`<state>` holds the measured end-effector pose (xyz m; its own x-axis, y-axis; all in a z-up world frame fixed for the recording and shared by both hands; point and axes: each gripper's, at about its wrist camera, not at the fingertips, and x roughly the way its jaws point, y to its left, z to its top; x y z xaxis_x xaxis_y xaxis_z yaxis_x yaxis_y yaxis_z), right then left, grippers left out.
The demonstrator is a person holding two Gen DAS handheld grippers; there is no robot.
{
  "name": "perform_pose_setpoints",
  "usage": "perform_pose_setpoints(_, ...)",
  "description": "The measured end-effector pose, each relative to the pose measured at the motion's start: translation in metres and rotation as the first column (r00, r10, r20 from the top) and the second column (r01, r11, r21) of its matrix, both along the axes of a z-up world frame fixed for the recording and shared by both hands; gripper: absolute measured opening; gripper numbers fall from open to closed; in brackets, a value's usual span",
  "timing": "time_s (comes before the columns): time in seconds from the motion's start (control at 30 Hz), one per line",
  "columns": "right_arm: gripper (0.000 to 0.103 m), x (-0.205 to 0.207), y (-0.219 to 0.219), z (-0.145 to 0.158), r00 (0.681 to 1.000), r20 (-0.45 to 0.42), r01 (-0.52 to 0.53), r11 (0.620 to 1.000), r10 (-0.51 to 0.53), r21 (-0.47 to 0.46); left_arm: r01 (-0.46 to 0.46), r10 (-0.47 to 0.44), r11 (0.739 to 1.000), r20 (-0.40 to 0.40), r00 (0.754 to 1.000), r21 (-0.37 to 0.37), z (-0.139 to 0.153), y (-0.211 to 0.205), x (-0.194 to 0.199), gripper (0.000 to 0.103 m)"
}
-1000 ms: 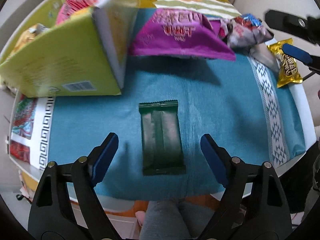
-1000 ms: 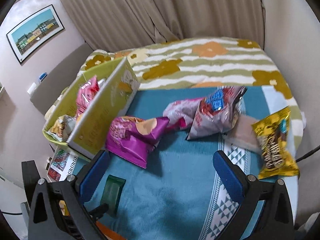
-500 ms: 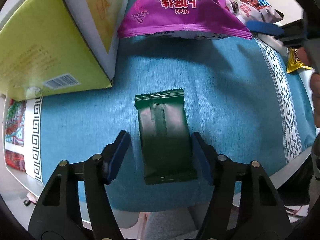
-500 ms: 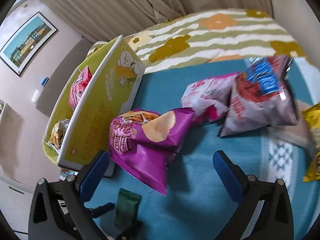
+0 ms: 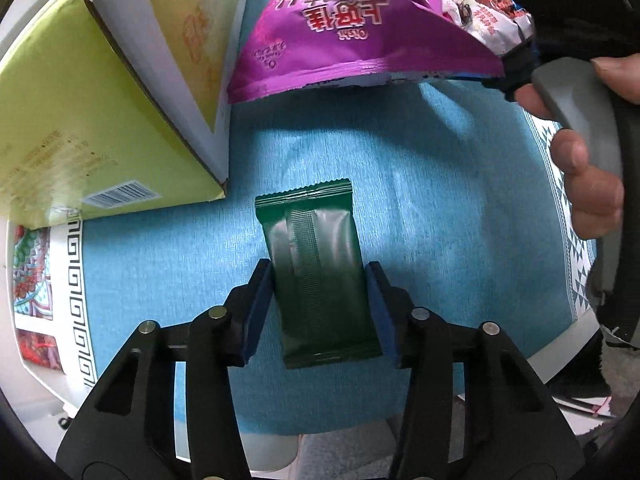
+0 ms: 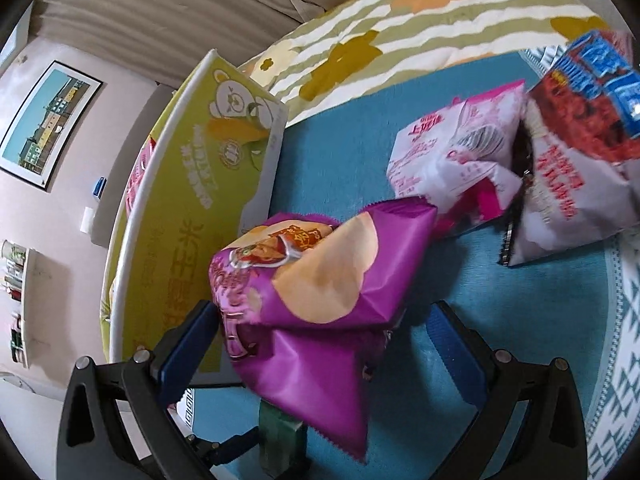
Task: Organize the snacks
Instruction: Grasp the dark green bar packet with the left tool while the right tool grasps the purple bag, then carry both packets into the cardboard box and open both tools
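Note:
A dark green snack bar lies seam-up on the teal cloth. My left gripper points down at it and is shut on it, both blue pads pressing its long sides. The bar also shows at the bottom of the right wrist view. A purple chip bag lies beside the yellow-green box. My right gripper straddles that bag with its jaws wide; the right pad stands clear of it. In the left wrist view the purple bag sits just beyond the bar.
The open yellow-green box stands left of the bar and holds snacks. A pink-white bag and a red-and-blue bag lie further right. A person's hand grips the right tool's handle. The table edge runs close behind my left gripper.
The left jaws have closed in from wide apart onto the green bar. The right gripper has dropped and moved in toward the purple bag, which now sits between its jaws.

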<state>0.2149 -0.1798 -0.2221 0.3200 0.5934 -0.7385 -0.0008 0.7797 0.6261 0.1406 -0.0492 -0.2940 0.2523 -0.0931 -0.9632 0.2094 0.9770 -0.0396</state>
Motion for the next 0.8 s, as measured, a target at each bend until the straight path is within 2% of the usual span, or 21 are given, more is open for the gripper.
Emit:
perform_pose_setpoints(0.27,0.103,0.004,0.008,-0.006,1.000,0.013,-0.023,0.999,0.022,0.035,-0.014,0.014,1.000,-0.004,1.000,-0.007,0.002,0.004,0.003,0.043)
perform_pose_setpoints(0.33,0.091,0.003,0.010,-0.004,0.999,0.037,-0.033,0.999,0.031,0.038,-0.021,0.021,1.000,-0.004,1.000,-0.002,0.002,0.006,0.003,0.043)
perform_pose_setpoints(0.4,0.076,0.001,0.011,0.000,0.998,0.058,-0.036,0.999,0.036,-0.006,-0.030,0.030,1.000,-0.004,1.000,-0.002,0.005,0.007,0.002,0.043)
perform_pose_setpoints(0.43,0.074,-0.001,0.010,0.002,0.997,0.065,-0.038,0.999,0.039,-0.014,-0.037,0.037,0.999,-0.004,0.999,-0.006,0.005,0.009,0.002,0.043)
perform_pose_setpoints(0.5,0.065,-0.004,0.008,0.004,0.997,0.074,-0.034,0.999,0.036,-0.027,-0.049,0.049,0.999,-0.003,0.999,-0.007,0.006,0.012,0.000,0.042)
perform_pose_setpoints(0.8,0.062,-0.029,-0.006,0.037,0.986,0.165,-0.024,0.996,0.037,-0.081,-0.063,0.064,0.998,0.042,0.997,-0.021,0.033,0.014,-0.018,0.042)
